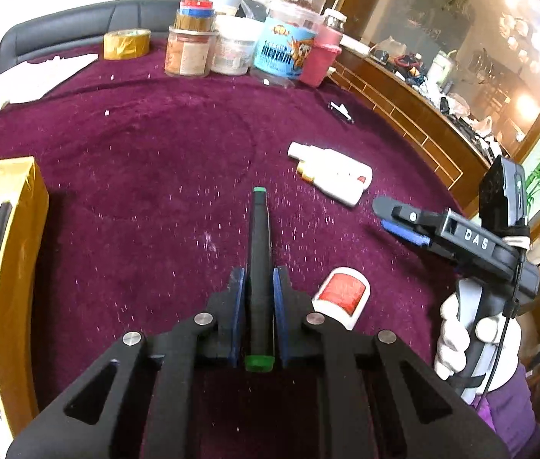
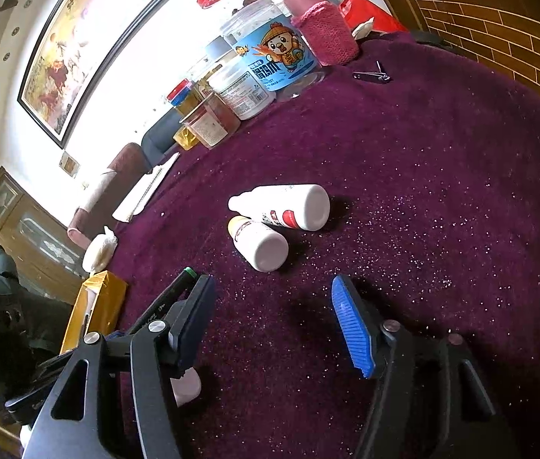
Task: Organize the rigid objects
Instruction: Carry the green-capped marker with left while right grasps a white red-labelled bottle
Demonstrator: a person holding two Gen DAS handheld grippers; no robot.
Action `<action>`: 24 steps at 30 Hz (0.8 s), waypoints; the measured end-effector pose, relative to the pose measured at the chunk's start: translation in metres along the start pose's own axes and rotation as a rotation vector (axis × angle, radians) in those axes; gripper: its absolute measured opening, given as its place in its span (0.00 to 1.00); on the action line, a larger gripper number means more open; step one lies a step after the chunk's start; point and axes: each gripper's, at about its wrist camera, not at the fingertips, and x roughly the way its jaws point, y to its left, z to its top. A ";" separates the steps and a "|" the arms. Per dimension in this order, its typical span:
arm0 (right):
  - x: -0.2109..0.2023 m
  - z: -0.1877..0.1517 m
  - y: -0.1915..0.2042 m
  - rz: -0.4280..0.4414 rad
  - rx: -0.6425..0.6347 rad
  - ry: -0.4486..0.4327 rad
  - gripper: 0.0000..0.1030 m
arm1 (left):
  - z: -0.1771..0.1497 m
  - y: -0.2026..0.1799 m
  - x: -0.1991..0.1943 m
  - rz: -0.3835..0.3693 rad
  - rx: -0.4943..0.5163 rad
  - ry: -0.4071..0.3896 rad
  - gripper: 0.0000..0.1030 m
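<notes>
A: Left wrist view first — what have you got?

B: My left gripper (image 1: 258, 287) is clenched on a black pen (image 1: 258, 252) with green ends. The pen lies along the fingers, one green tip pointing out over the purple cloth (image 1: 155, 153), the other green end back between the blue pads.

A: Anything right beside it?

B: A small white bottle with a red label (image 1: 342, 294) lies on the cloth just to the right of my left gripper. Further out, two white bottles (image 1: 331, 172) lie side by side, touching each other.

A: And your other hand?

B: My right gripper (image 2: 273, 317) hangs over the cloth with its jaws apart and nothing between them. The two bottles lie ahead of it, clear of the pads. In the left wrist view I see my gloved right hand (image 1: 461, 336) around its handle.

A: What is off to the left?

B: A yellow box (image 1: 6, 267) stands at the left edge of the cloth, near my left gripper.

A: And at the far side?

B: A cluster of jars (image 1: 247, 46) stands together there, with a pink-wrapped flask (image 1: 321, 53) at its right and a roll of yellow tape (image 1: 126, 44) at its left. A nail clipper (image 2: 373, 74) lies alone on the cloth near the flask.
</notes>
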 end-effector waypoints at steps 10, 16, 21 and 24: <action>-0.001 -0.003 0.004 -0.025 -0.016 -0.006 0.56 | -0.011 -0.017 0.012 0.081 0.048 0.028 0.14; -0.001 -0.004 0.005 -0.024 -0.014 -0.007 0.56 | -0.006 -0.024 0.019 0.127 0.078 -0.012 0.18; -0.002 -0.005 0.005 -0.033 -0.017 -0.010 0.56 | -0.016 -0.023 0.016 0.074 0.064 0.018 0.23; -0.001 -0.005 0.007 -0.042 -0.024 -0.010 0.56 | -0.019 -0.028 0.024 0.106 0.086 0.041 0.32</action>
